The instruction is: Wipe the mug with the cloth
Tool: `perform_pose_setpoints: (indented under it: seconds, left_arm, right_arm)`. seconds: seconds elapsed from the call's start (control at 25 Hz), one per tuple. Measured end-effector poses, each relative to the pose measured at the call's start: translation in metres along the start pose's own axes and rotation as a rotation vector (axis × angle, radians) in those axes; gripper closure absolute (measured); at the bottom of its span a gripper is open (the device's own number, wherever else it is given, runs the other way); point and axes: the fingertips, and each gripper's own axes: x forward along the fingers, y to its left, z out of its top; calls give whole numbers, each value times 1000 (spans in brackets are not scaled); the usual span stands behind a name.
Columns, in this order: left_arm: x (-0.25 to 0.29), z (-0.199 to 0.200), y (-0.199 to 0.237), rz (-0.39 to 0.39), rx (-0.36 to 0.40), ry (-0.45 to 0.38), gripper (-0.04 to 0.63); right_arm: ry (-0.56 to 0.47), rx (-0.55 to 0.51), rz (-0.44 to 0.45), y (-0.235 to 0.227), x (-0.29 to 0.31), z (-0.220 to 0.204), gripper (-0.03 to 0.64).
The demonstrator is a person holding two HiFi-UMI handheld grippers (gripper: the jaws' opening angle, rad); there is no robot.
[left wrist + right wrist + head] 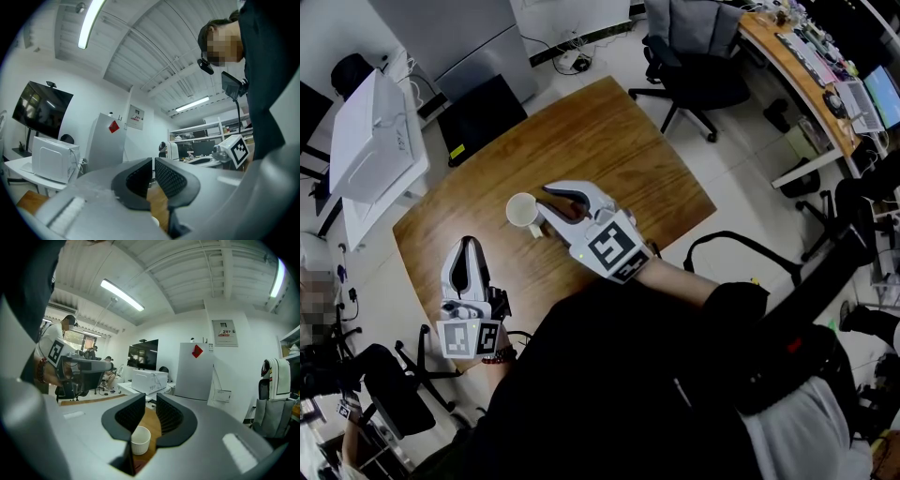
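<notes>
Mug (140, 440) half hidden by right gripper's (150, 400) fingers (131, 416), cloth (135, 468) barely showing.

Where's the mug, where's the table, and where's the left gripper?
mug (523, 212), head view, inside its open top.
table (609, 141), head view, bare wood on the far part.
left gripper (469, 246), head view, at its fingertips.

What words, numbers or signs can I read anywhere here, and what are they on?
No text reads clearly.
On the wall notice: print too small to read.
On the red diamond sticker of the white cabinet: no legible writing.
On the white machine: faint lettering, blurred.
On the marker cube: a square pattern, no letters.
On the mug: nothing printed.
</notes>
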Motion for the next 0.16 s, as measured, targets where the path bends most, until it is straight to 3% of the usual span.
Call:
perform_pose_setpoints:
  seconds: [0.16]
  left_arm:
    - [7, 0, -3, -17, 8, 0, 584]
  right_arm:
    - [-8, -2, -14, -5, -3, 1, 541]
